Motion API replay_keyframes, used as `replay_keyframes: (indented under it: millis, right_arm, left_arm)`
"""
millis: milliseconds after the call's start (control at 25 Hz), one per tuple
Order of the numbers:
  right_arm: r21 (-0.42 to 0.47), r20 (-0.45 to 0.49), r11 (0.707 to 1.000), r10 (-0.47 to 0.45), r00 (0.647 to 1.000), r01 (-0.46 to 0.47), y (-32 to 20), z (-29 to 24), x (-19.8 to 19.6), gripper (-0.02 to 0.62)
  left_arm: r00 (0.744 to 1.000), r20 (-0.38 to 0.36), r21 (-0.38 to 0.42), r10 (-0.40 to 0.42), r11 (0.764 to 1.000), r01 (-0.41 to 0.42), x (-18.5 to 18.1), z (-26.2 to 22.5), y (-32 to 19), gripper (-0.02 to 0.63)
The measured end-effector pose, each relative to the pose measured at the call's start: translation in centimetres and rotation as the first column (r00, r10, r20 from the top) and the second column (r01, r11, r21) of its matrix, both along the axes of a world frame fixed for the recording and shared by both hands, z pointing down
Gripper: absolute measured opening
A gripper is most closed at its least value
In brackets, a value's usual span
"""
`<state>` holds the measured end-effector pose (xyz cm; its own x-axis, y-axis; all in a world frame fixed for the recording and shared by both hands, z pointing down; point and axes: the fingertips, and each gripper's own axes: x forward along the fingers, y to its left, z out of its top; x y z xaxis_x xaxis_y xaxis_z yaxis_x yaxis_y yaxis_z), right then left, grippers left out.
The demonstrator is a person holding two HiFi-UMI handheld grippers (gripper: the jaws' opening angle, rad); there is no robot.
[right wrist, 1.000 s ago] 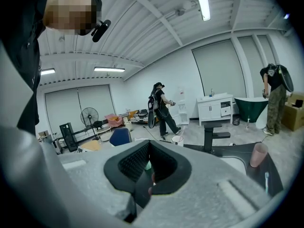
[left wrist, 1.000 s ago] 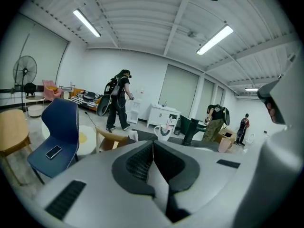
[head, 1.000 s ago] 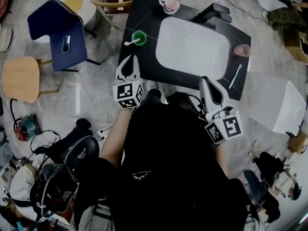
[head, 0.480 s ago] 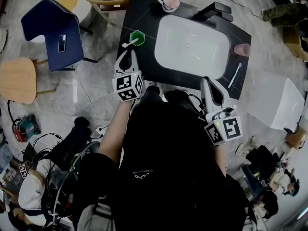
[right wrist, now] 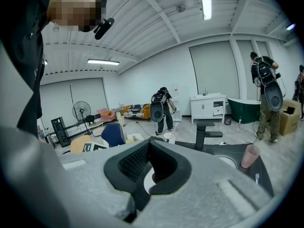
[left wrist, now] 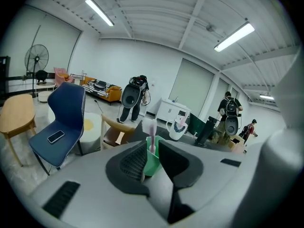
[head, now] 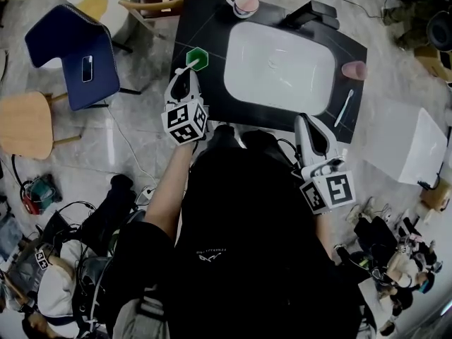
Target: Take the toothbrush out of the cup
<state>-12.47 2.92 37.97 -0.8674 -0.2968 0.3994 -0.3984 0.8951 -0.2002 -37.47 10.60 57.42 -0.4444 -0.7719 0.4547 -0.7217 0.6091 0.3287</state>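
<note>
The sink (head: 280, 63) is set in a black counter (head: 205, 94), and the green cup (head: 200, 56) stands on that counter just left of the sink's far-left corner. The toothbrush (head: 188, 63) is in the cup, its pale bristle head sticking up above the rim. The left gripper (head: 189, 75) is on the sink's left side too, just in front of the cup. Its jaws are a little apart, and its own view shows cup and toothbrush in the gap, with neither jaw clearly pressing on either. The right gripper (head: 304, 121) hangs over the counter's near edge, by the sink's near-right corner. Its jaws are drawn almost together and hold nothing. A pink cup (head: 354, 70) and a second white toothbrush (head: 345, 110) lie right of the sink.
</note>
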Motion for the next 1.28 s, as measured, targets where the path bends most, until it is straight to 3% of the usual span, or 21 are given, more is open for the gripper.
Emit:
replay_keyframes:
  millis: [280,1280]
  right_arm:
    - [0.007,-0.015,1.0,0.0,1.0,0.0,-0.6,0.3,0.0,0.005]
    - [-0.01,0.028,1.0,-0.005,1.0,0.005,-0.4,0.6,1.9,0.005]
  left_arm:
    - [0.999,0.038,0.002,-0.016,1.0,0.016,-1.0,-0.6,-0.8,0.025]
    - [0.985,0.17,0.044,-0.023,0.999,0.016,-0.1,-5.1,-0.3,0.018]
